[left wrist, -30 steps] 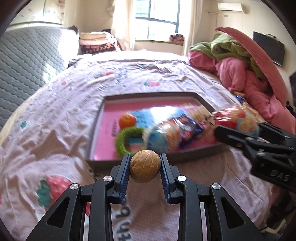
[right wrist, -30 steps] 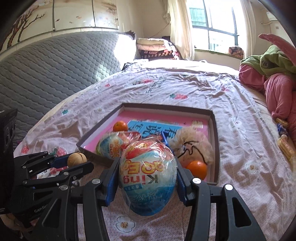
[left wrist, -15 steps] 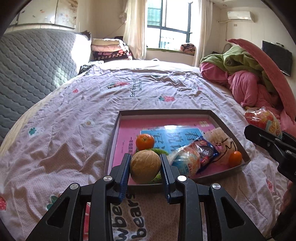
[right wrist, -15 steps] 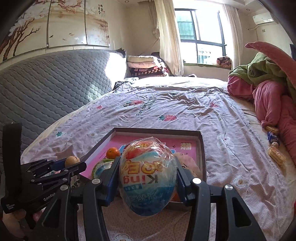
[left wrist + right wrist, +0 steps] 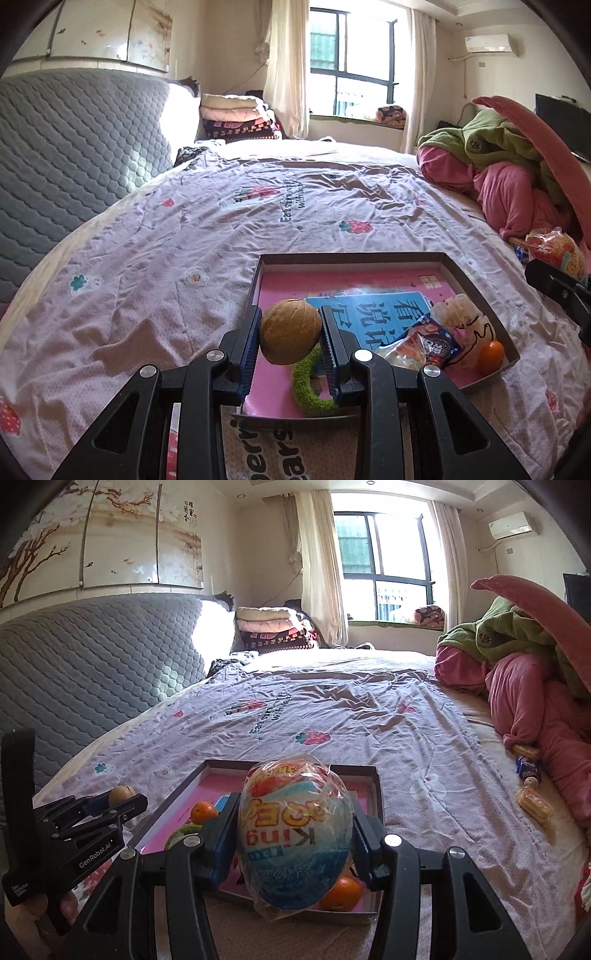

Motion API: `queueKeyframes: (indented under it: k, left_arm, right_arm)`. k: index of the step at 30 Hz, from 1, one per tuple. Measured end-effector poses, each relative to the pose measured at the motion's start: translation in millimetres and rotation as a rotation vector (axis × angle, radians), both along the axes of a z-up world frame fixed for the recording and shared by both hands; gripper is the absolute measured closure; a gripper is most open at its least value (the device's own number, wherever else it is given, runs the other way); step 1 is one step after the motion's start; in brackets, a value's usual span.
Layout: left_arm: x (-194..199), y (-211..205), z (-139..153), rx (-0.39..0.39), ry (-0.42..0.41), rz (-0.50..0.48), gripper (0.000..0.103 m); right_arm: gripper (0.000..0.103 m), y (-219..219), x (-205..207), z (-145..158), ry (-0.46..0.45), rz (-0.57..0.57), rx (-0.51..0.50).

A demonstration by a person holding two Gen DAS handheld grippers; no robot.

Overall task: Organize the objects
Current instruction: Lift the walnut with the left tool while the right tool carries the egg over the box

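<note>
A walnut (image 5: 290, 331) sits pinched between the left gripper (image 5: 290, 341) pads, a wrapped toy egg (image 5: 294, 832) clamped likewise in the right gripper (image 5: 294, 843), both above the near edge of the shallow box (image 5: 354, 257) holding tangerines (image 5: 491, 352) and a green ring (image 5: 309, 391).

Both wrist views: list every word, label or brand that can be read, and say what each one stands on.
"King", upside down: wrapped toy egg in the right gripper.
"GenRobot.AI": side of the left gripper.
"bears", upside down: bedsheet print near the tray.
Large Chinese characters on the blue booklet: partly covered.
Small labels on the left gripper, snack packet and wall panels: unreadable.
</note>
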State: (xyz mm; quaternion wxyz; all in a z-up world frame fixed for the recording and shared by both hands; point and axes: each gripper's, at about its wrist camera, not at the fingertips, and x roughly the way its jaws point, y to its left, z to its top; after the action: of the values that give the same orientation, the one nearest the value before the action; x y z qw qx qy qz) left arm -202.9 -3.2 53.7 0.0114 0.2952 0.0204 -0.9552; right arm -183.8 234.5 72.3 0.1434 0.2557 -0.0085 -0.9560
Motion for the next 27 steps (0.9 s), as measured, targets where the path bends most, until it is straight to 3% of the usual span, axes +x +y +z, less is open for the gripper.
queueKeyframes:
  k: [5,27]
  left_arm:
    - [-14,-12,-8,0.036,-0.027,0.012,0.071]
    - [-31,-7,-58,-0.021,-0.161,0.007,0.071]
  right_arm:
    - [0.050,3,-8,0,0.018,-0.027,0.010]
    - [0.050,-18,-24,-53,-0.106,0.008,0.103]
